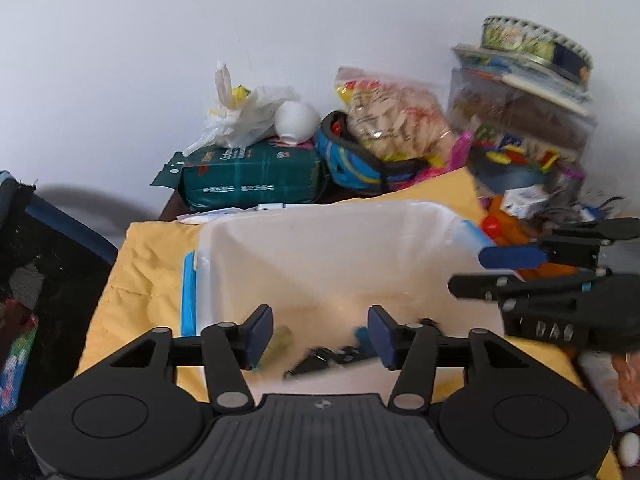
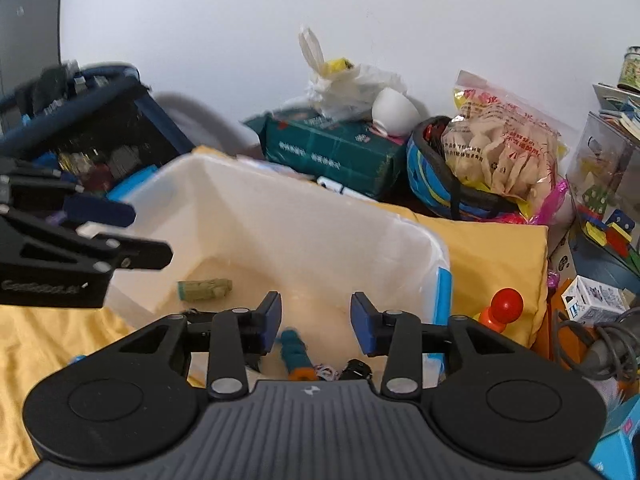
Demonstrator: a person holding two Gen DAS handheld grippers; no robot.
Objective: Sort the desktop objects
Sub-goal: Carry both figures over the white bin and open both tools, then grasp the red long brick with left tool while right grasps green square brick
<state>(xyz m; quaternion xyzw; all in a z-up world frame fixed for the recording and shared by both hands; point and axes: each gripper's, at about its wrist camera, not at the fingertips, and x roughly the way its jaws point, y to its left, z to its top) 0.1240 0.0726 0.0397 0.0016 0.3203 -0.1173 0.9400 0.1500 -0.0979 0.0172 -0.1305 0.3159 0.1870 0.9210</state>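
Here, left wrist view: your left gripper [image 1: 320, 334] hangs over the white bin [image 1: 340, 256], jaws apart with nothing between them. Just below its fingertips, on the bin floor, lie a green roll [image 1: 280, 340] and some blurred small black pieces [image 1: 320, 360]. Judge these light and stiff; take each across its narrow middle. Off to the right, your right gripper [image 1: 500, 276] reaches in. The bin rests on a soft yellow cloth [image 1: 136, 280], which may slip or bunch.

Right wrist view: your right gripper [image 2: 316, 322] is moderately open and empty. Beneath it lies a teal-and-orange tube [image 2: 296, 354], probably light and smooth, best pinched mid-body. Ahead, against the white wall [image 2: 240, 20], stand a green pack [image 2: 332, 152] and a crinkly snack bag [image 2: 500, 148], likely fragile.
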